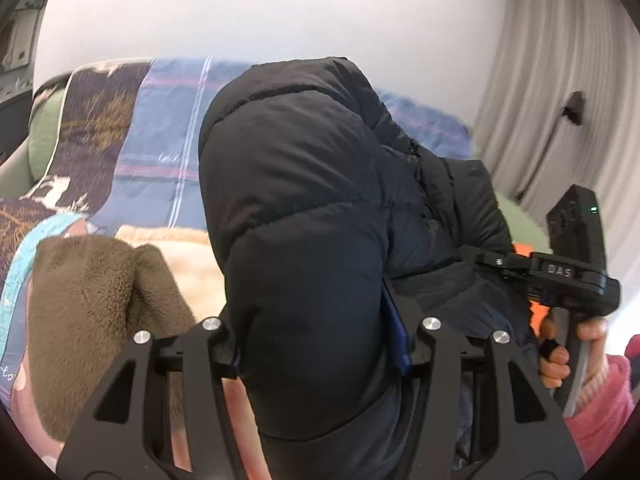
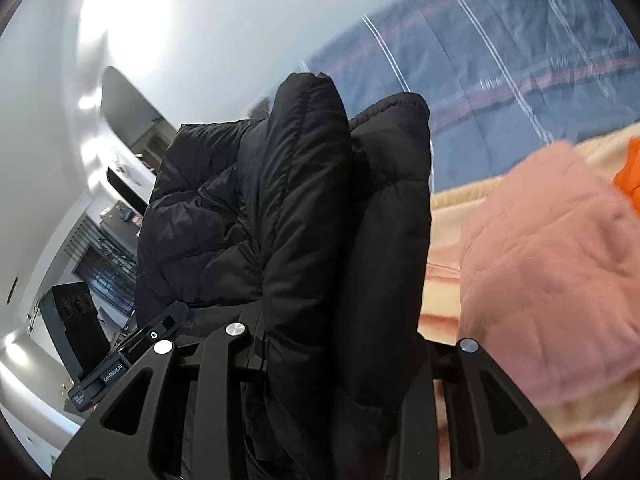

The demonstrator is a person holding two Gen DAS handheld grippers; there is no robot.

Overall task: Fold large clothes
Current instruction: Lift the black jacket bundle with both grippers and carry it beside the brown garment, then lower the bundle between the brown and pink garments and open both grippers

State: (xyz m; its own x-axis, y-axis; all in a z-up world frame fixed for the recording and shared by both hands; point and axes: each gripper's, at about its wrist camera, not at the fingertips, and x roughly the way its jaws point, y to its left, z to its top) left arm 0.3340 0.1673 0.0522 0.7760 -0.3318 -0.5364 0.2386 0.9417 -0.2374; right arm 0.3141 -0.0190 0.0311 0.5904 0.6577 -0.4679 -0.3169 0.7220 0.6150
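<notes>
Above a bed (image 1: 160, 128) covered with a blue striped blanket, a black puffer jacket (image 1: 312, 216) is hanging bunched between two sets of tongs, lifted off the bedding. The left tongs (image 1: 320, 354) are clenching a thick quilted fold of the jacket, and the right tongs (image 2: 344, 354) are gripping two padded folds of it side by side. A brown fleece garment (image 1: 92, 304) and a pink quilted garment (image 2: 552, 276) are lying on the bed beside the jacket.
</notes>
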